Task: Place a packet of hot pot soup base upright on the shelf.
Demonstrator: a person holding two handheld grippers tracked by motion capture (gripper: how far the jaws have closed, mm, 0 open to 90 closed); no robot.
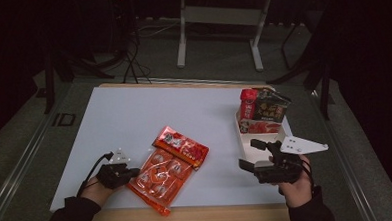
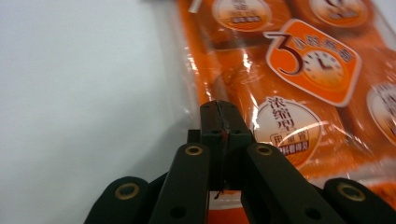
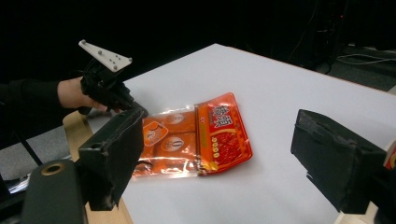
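An orange multi-pack packet [image 1: 159,177] lies near the table's front edge. A red sachet [image 1: 181,146] overlaps its far end. My left gripper [image 1: 131,172] is shut, and its tips rest at the packet's left side. In the left gripper view the closed jaws [image 2: 219,107] sit over the clear seam of the orange packet [image 2: 303,70]; I cannot tell whether any film is pinched. My right gripper [image 1: 247,153] is open beside the white tray [image 1: 243,141] with nothing between its jaws. From the right gripper [image 3: 219,154] I see the orange packet [image 3: 168,140], the red sachet [image 3: 224,130] and the left gripper [image 3: 133,105].
The white tray at the right holds a red pack [image 1: 247,104] and a dark pack [image 1: 271,107], both standing upright. The white table top [image 1: 134,118] has a wooden front edge [image 1: 198,218]. Table legs and cables stand on the dark floor beyond.
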